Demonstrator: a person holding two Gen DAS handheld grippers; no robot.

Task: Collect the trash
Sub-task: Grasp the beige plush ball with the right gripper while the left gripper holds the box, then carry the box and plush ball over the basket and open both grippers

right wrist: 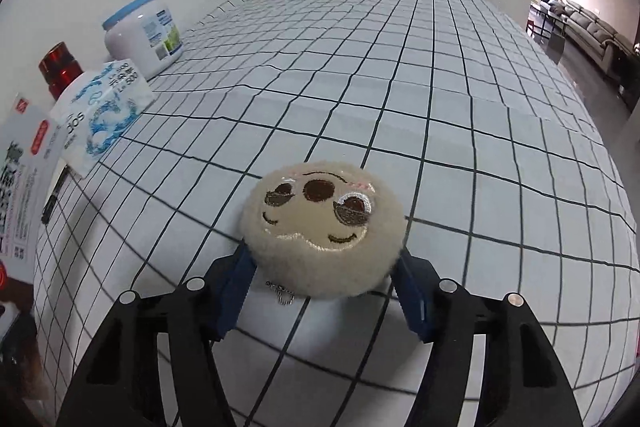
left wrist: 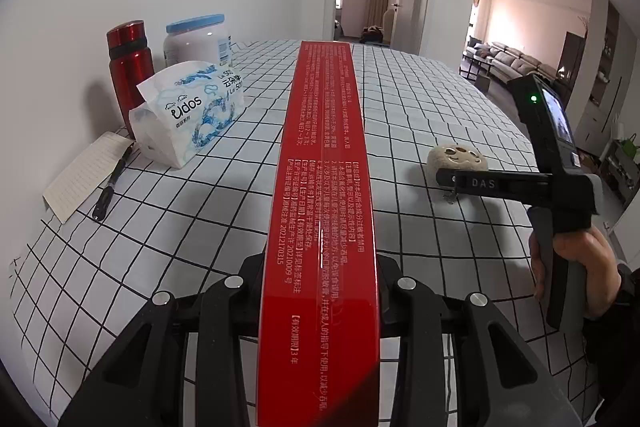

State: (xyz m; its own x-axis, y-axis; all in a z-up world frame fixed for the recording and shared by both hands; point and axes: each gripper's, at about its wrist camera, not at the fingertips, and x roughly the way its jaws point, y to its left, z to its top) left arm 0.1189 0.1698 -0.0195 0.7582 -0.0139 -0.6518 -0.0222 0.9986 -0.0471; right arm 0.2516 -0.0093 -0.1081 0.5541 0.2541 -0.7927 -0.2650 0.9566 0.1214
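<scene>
My left gripper (left wrist: 320,267) is shut on a long red box (left wrist: 322,167) with white print, held above the checked tablecloth (left wrist: 420,99). The box's white face also shows at the left edge of the right wrist view (right wrist: 24,179). A round beige plush face (right wrist: 326,227) with a small keychain lies on the cloth between the blue pads (right wrist: 234,291) of my right gripper (right wrist: 326,283). The jaws stand on both sides of the plush and look closed against it. From the left wrist view the plush (left wrist: 456,157) sits at the tip of the right gripper (left wrist: 460,183).
At the table's left edge by the wall stand a red flask (left wrist: 130,67), a white jar with a blue lid (left wrist: 198,41), a tissue pack (left wrist: 188,111), a notepad (left wrist: 86,179) and a pen (left wrist: 112,187). A doorway and a living room with a sofa (left wrist: 516,63) lie beyond.
</scene>
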